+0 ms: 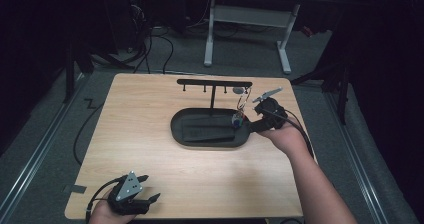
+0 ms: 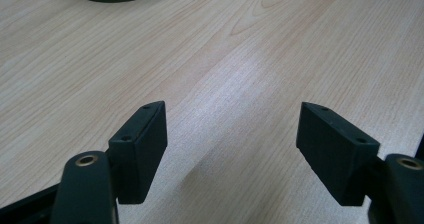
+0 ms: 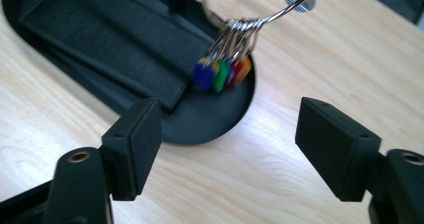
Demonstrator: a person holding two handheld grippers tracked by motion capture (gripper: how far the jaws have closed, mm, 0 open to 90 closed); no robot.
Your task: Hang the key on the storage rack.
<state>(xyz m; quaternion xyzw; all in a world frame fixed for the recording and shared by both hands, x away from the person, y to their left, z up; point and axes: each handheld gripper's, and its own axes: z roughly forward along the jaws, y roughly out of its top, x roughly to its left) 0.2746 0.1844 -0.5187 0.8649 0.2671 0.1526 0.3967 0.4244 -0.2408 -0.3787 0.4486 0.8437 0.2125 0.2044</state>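
Hanging from the rack on a thin wire ring, the light keys will swing, so the open right gripper should pinch the coloured heads.

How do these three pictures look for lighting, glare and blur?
High view: the wooden table is lit, the room behind it falls nearly black. Left gripper view: a pale sheen of glare on the wood ahead of the sharp jaws. Right gripper view: the coloured tags on the key ring are smeared with blur, while the black tray stays fairly crisp.
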